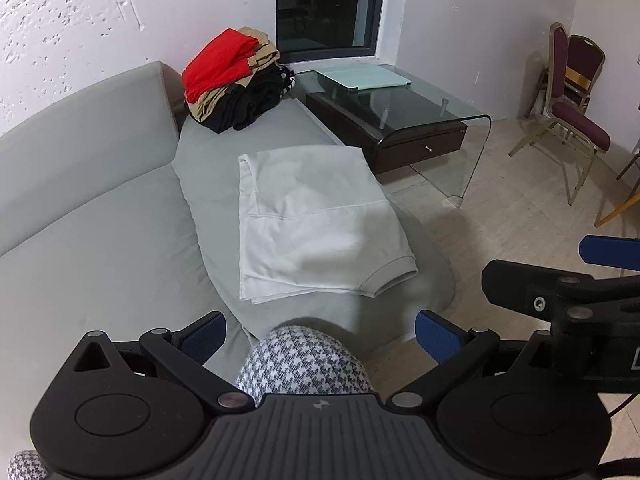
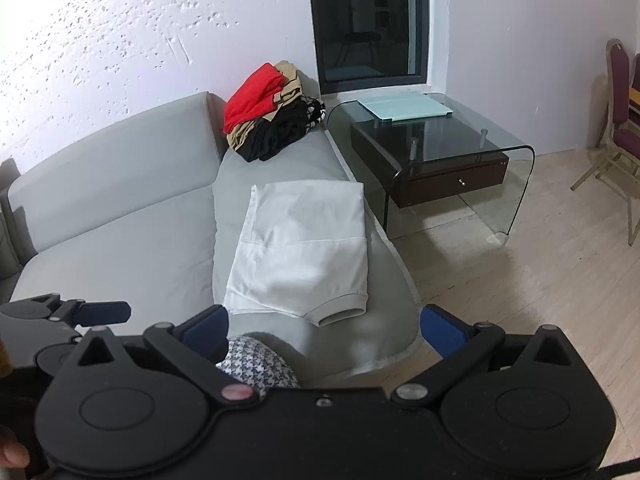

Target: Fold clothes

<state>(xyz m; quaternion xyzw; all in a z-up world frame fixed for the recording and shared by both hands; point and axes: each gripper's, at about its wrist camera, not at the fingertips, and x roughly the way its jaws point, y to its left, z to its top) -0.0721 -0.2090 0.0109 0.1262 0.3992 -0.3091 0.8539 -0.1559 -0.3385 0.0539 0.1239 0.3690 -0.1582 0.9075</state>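
A folded white garment [image 1: 316, 220] [image 2: 300, 248] lies flat on the grey sofa seat [image 1: 208, 152] [image 2: 276, 168], its ribbed cuff toward me. Behind it a pile of red, tan and black clothes [image 1: 236, 80] [image 2: 272, 116] rests at the sofa's far end. My left gripper [image 1: 320, 336] hovers open, held back from the garment's near edge with nothing between its blue pads. My right gripper [image 2: 324, 332] is likewise open and empty, just short of the cuff. Each gripper shows at the edge of the other's view. A knee in houndstooth fabric [image 1: 304, 364] [image 2: 256, 364] sits below both.
A glass coffee table [image 1: 400, 108] [image 2: 436, 140] with a dark drawer unit and a pale green tablet case [image 1: 364, 76] [image 2: 404, 106] stands right of the sofa. Maroon chairs [image 1: 572, 92] [image 2: 620, 108] are stacked at the far right. A dark window [image 1: 328, 4] is behind.
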